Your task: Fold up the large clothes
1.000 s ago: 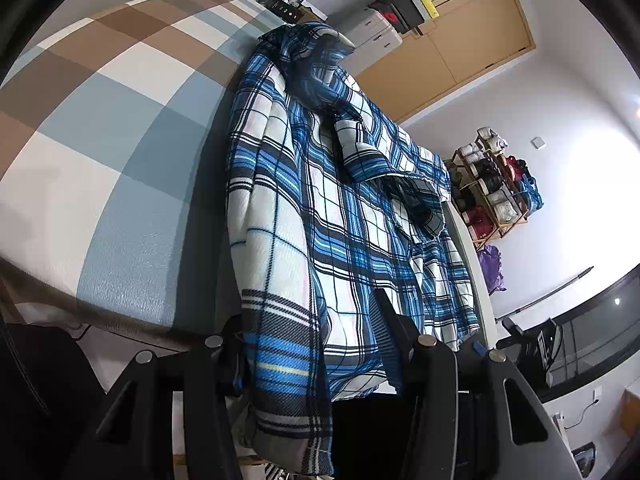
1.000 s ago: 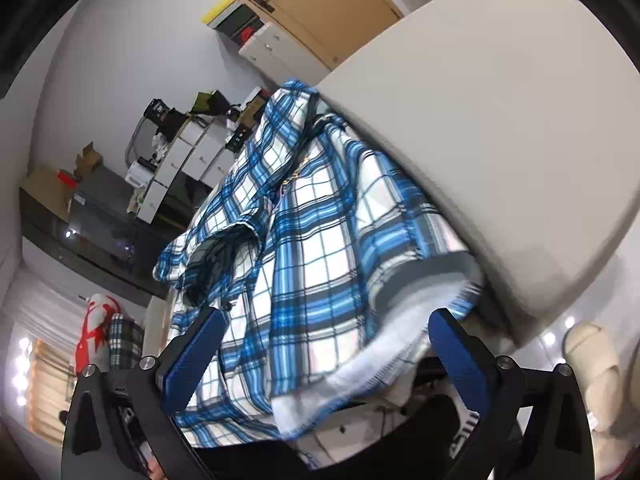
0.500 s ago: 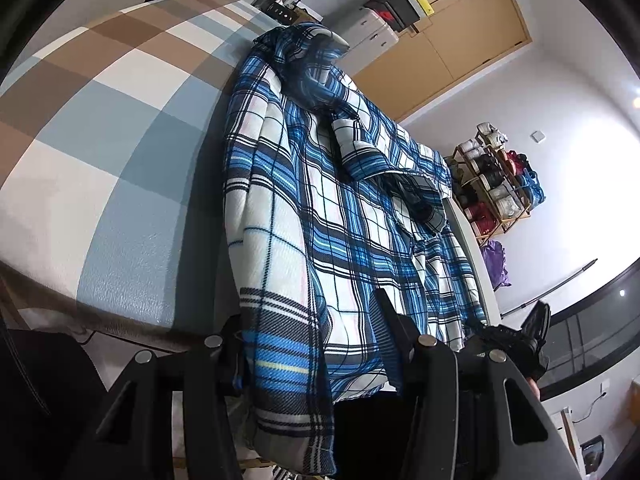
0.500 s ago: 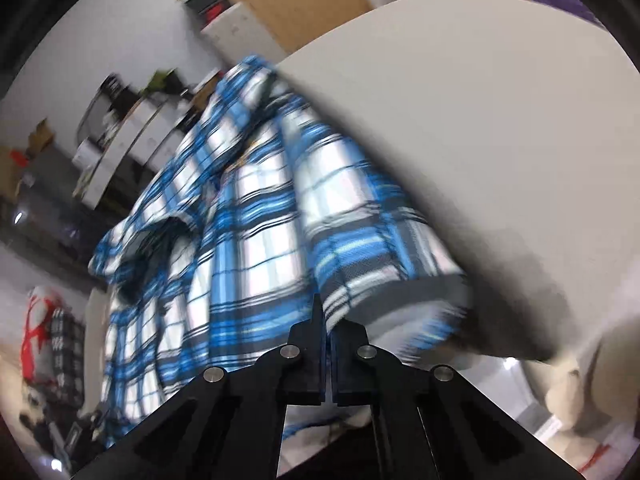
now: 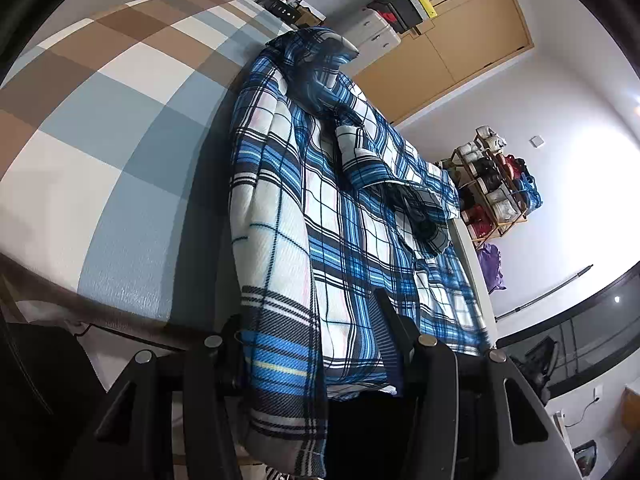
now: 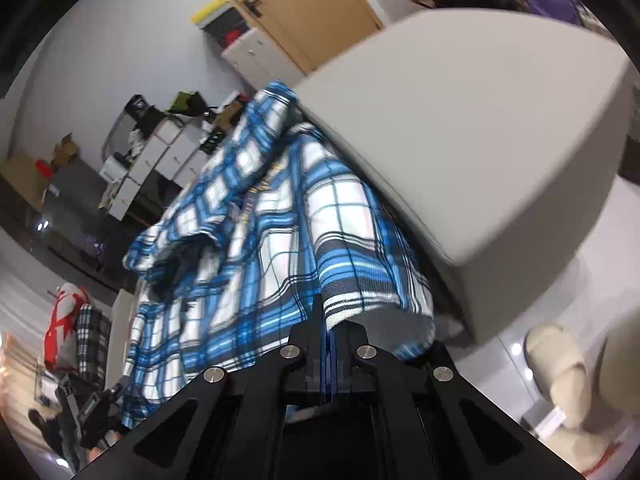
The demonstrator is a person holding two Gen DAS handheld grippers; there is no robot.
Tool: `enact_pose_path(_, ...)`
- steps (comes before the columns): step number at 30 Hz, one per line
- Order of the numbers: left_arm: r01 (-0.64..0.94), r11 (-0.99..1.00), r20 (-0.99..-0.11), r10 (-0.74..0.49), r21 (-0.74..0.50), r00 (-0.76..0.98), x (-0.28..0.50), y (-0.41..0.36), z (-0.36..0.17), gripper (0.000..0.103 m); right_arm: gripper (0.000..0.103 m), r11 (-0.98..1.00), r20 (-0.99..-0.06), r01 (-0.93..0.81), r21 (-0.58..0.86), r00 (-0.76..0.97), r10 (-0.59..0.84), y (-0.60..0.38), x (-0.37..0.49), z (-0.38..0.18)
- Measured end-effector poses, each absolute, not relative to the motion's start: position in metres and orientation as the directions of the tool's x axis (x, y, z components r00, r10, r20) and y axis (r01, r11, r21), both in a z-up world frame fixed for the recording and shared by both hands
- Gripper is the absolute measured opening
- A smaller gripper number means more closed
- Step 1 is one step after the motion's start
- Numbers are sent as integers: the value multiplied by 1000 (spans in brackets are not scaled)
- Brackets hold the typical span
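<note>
Shirt [image 5: 320, 208] lies lengthwise on the bed [image 5: 112, 128], collar end toward 12 o'clock, hem hanging over the near edge at 6 o'clock. Left gripper [image 5: 316, 344] sits at the hem at 6 o'clock with cloth between its fingers; right gripper [image 6: 329, 340] is at the hem's other corner. Shelf rack [image 5: 496, 188] stands at 3 o'clock, cabinet doors [image 5: 460, 44] at 1 o'clock behind the bed.

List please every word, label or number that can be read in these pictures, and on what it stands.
No text can be read.
Plaid shirt: a small gold mark near its front opening, too blurred to read.
Yellow-edged box on the white drawers: no legible label.
</note>
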State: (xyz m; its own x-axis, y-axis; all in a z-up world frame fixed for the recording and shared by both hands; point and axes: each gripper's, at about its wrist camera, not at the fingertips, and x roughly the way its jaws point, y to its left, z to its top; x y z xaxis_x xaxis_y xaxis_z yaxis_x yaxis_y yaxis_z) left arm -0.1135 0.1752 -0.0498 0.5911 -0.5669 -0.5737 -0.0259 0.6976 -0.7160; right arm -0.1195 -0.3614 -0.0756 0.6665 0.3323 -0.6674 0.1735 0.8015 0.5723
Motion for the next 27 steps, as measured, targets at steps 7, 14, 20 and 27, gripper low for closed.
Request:
enact_pose_path(7, -22, 696, -573, -572, -717, 587, -112, 181, -50, 44, 6, 814, -775, 262, 518, 545, 318, -358, -123, -117)
enact_pose_path(14, -22, 698, -574, -570, -715, 588, -112, 182, -50, 44, 73, 704, -675, 268, 658, 625, 392, -385, -149, -139)
enact_pose_path(20, -19, 701, -575, -568, -713, 589, -112, 182, -50, 45, 85, 629, -555, 194, 753, 700, 449, -387, -136, -145)
enact_pose_path(27, -3, 716, -576, -560, -698, 595, -113, 179, -49, 49, 79, 691, -568, 204, 693, 745, 350, -372, -112, -139)
